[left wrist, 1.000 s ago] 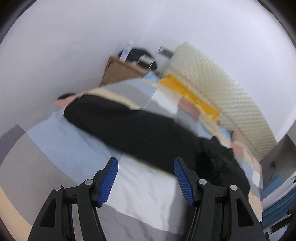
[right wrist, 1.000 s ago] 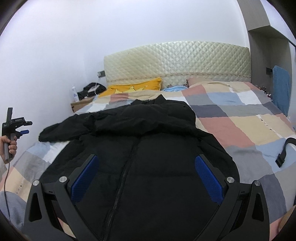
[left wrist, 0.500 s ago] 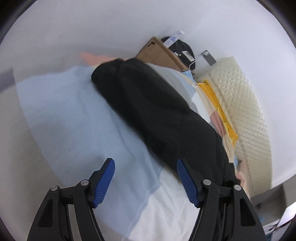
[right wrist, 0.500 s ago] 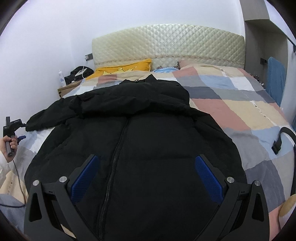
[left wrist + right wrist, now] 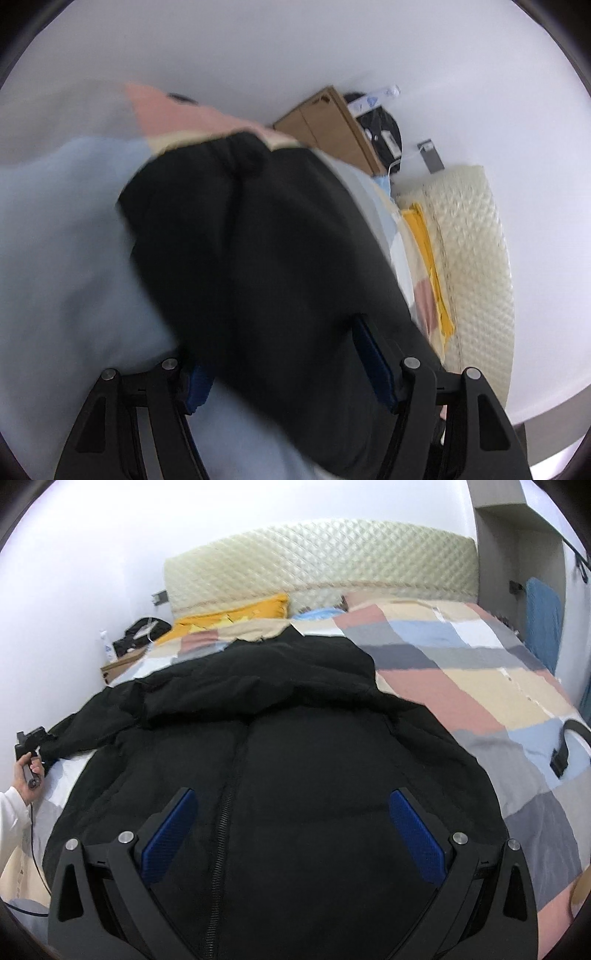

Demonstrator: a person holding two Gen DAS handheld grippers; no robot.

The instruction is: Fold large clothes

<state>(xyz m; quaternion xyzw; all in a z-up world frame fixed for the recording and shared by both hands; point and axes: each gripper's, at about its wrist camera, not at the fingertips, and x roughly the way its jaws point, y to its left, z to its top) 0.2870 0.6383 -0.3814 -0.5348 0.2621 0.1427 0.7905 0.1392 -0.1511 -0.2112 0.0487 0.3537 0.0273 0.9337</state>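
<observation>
A black puffer jacket lies face up on the patchwork bed, zipper down its front, hood toward the headboard. My right gripper is open and hovers over the jacket's lower front. One sleeve stretches out to the left side of the bed. My left gripper is open with its jaws on either side of this sleeve, near the cuff. In the right wrist view the left gripper is at the sleeve end. The left view is blurred.
The patchwork cover spreads to the right of the jacket. A quilted headboard and yellow pillow are at the far end. A brown nightstand with a black bag stands by the wall. A black strap lies at the right edge.
My left gripper has moved in over the sleeve, which now lies between its open jaws. My right gripper has moved closer over the jacket's front.
</observation>
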